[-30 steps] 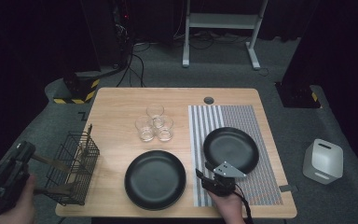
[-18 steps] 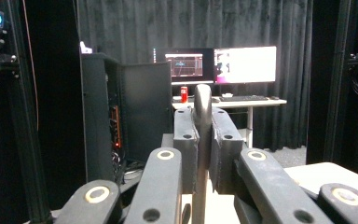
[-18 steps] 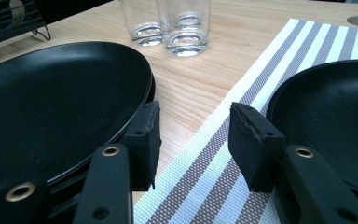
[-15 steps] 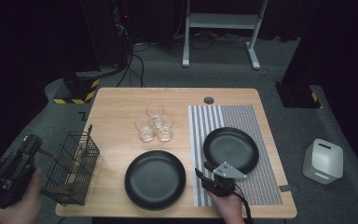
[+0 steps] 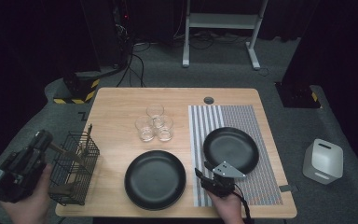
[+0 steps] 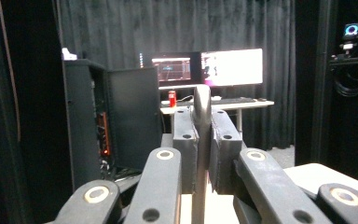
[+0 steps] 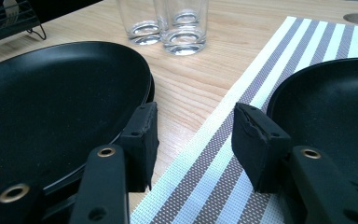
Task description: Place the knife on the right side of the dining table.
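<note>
Utensil handle (image 6: 201, 112) sits pinched between the closed jaws of your left gripper (image 5: 41, 142), rising straight up the centre of the left gripper view. In the high view, your left hand (image 5: 30, 198) holds that gripper at the lower left of the frame, off the table's edge, tilted toward the wire basket (image 5: 74, 170), with the wooden handle slanting from the jaws into the basket.

Your right gripper (image 5: 204, 173) rests low at the bottom centre of the high view, jaws spread and holding nothing. In the right gripper view one pad hangs over the rim of the large black plate (image 7: 51, 102) and the other at the edge of the smaller black plate (image 7: 335, 112), with bare wood and striped placemat (image 7: 214, 154) in between.

Three clear glasses (image 5: 154, 123) cluster at mid-table, above the large plate. A white canister (image 5: 323, 161) stands on the floor at the right. No readable writing shows on any object.
</note>
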`<action>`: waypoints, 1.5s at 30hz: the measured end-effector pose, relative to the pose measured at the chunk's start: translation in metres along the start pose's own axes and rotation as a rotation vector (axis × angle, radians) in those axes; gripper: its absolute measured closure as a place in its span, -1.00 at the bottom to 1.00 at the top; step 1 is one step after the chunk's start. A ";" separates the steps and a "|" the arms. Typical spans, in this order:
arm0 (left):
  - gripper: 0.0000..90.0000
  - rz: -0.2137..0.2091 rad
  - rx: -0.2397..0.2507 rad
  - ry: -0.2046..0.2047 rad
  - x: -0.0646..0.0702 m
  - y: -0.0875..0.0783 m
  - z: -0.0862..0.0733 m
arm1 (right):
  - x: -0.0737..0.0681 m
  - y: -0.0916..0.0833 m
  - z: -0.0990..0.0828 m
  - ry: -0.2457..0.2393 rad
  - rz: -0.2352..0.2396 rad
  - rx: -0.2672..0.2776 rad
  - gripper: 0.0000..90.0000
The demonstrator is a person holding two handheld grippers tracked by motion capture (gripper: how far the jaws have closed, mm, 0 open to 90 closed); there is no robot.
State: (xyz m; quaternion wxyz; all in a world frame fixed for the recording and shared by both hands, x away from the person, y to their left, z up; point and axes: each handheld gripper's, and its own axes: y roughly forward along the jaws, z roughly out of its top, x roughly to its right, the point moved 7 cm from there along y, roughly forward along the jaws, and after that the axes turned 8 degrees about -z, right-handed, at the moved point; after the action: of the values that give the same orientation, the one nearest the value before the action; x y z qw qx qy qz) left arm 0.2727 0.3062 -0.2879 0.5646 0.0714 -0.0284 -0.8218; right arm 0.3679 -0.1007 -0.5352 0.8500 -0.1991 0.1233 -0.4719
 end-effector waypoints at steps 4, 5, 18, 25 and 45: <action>0.85 -0.021 0.016 0.014 0.011 0.004 -0.001 | -0.002 -0.001 0.002 0.005 0.004 -0.007 0.13; 0.85 -0.028 0.022 0.015 0.014 0.005 -0.001 | -0.003 -0.002 0.004 0.013 0.012 -0.002 0.14; 0.85 -0.127 -0.039 -0.014 0.047 0.045 -0.025 | -0.007 -0.005 0.024 -0.031 0.036 0.008 0.13; 0.85 -0.152 -0.022 -0.050 0.060 0.061 -0.027 | -0.008 -0.005 0.031 -0.049 0.046 0.021 0.14; 0.85 -0.156 -0.061 -0.153 0.049 0.076 -0.029 | -0.002 -0.009 0.045 -0.062 0.059 -0.028 0.09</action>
State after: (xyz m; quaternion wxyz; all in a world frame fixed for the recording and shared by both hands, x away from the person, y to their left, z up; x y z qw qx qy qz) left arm 0.3299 0.2342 -0.3109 0.4972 -0.0070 -0.0408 -0.8667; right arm 0.3776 -0.0932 -0.4907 0.8641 -0.2220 0.1092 -0.4382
